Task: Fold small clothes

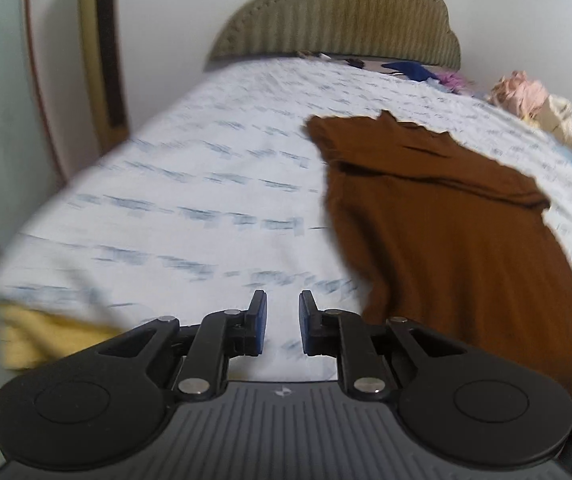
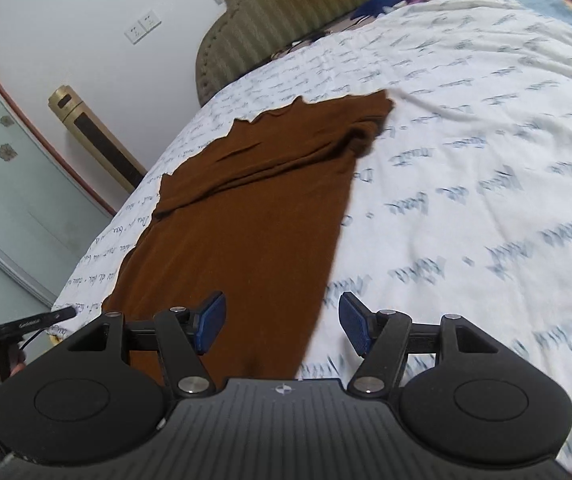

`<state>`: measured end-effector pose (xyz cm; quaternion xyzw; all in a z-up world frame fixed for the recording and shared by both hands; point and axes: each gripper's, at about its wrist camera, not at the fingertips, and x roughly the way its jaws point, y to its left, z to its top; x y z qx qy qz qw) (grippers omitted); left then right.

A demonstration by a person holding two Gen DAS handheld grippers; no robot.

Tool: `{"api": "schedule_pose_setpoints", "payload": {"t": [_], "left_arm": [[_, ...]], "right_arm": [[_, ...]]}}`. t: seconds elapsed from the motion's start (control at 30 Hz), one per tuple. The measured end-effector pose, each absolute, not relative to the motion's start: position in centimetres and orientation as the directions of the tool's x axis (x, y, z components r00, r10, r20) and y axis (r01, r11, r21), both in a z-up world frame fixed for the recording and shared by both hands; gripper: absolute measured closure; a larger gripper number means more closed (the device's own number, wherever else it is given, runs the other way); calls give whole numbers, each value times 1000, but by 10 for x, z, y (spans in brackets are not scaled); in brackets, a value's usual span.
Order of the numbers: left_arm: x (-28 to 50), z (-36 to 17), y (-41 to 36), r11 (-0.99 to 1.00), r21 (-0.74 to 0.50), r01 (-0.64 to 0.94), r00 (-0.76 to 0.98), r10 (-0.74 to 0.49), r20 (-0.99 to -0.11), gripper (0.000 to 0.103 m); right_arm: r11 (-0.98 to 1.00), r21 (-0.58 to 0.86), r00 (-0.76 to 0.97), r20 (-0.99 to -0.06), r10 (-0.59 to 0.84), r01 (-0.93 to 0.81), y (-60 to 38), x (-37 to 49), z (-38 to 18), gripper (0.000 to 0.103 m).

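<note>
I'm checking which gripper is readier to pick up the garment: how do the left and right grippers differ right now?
The left gripper has only a narrow gap between its pads; the right gripper stands much wider. The left hangs over the bare printed sheet, with the brown garment off to its side; the right straddles the garment's near edge. Both have blue pads and grip nothing.

The bed sheet (image 2: 466,152) is printed all over with rows of blue handwriting, too blurred to read. A black bar (image 2: 30,322) at the bed's left edge carries small white lettering and digits, too small to make out. Nothing else bears text.
</note>
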<state>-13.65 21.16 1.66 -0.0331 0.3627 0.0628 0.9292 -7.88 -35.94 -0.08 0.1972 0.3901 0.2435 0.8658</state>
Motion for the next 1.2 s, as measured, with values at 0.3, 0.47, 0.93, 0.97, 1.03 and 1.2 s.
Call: {"api": "schedule_pose_setpoints", "payload": {"t": [0.3, 0.47, 0.93, 0.97, 1.03, 1.2], "left_arm": [[-164, 7, 200, 996, -66, -65, 718, 0, -696, 56], [-143, -36, 173, 988, -156, 19, 654, -131, -745, 56], [-141, -58, 198, 917, -399, 18, 677, -305, -670, 56], [-142, -58, 198, 916, -400, 26, 679, -310, -665, 56], [-140, -58, 196, 917, -397, 35, 681, -312, -662, 56], [-136, -61, 196, 907, -418, 47, 688, -333, -645, 56]], "right_arm": [[759, 573, 549, -544, 634, -308, -382, -119, 6, 32], [739, 613, 513, -555, 655, -280, -375, -126, -20, 32], [439, 878, 350, -356, 866, -192, -353, -98, -91, 46], [431, 883, 341, -354, 871, -186, -351, -98, -95, 52], [419, 892, 337, -348, 875, -168, -348, -96, -101, 57], [413, 903, 337, -356, 872, -115, -351, -98, -109, 83]]}}
